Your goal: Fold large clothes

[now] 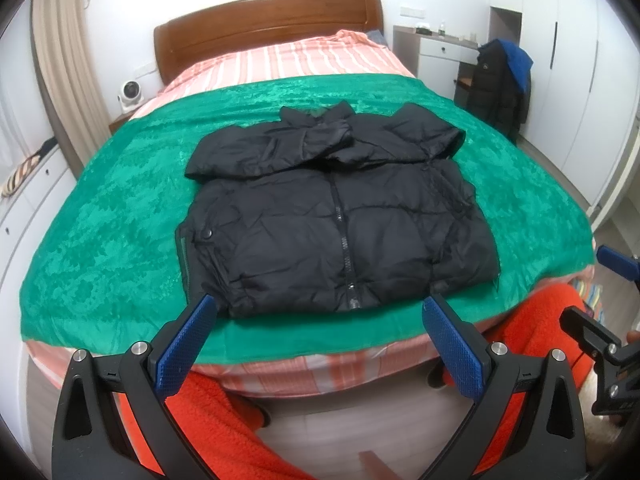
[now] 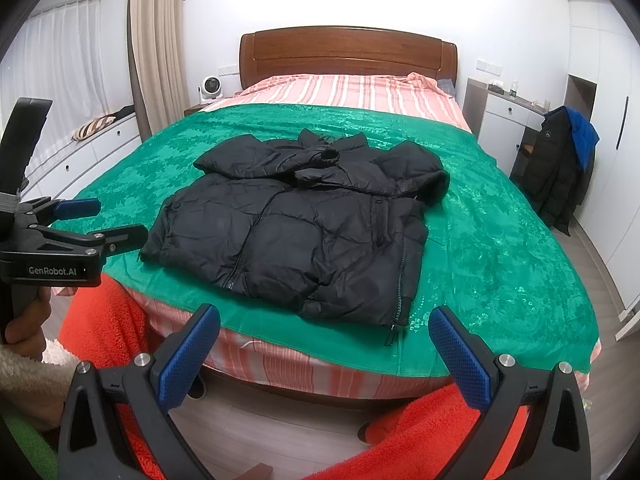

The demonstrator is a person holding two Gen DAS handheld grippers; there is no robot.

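Observation:
A black puffer jacket [image 1: 332,208] lies zipped, front up, on a green blanket [image 1: 120,216] on the bed, both sleeves folded across its chest. It shows in the right wrist view [image 2: 304,224] too. My left gripper [image 1: 318,312] is open and empty, just short of the jacket's hem at the bed's foot edge. It also shows from the side in the right wrist view [image 2: 80,216]. My right gripper [image 2: 324,326] is open and empty, near the jacket's lower right corner, not touching it. Part of it shows at the right edge of the left wrist view [image 1: 616,264].
The bed has a pink striped sheet [image 2: 344,92] and a wooden headboard [image 2: 348,52]. A chair draped with dark and blue coats [image 2: 564,168] stands at the right by a white desk [image 2: 504,116]. A small fan [image 2: 210,88] sits left of the headboard. My orange fleece trousers [image 2: 100,332] are below.

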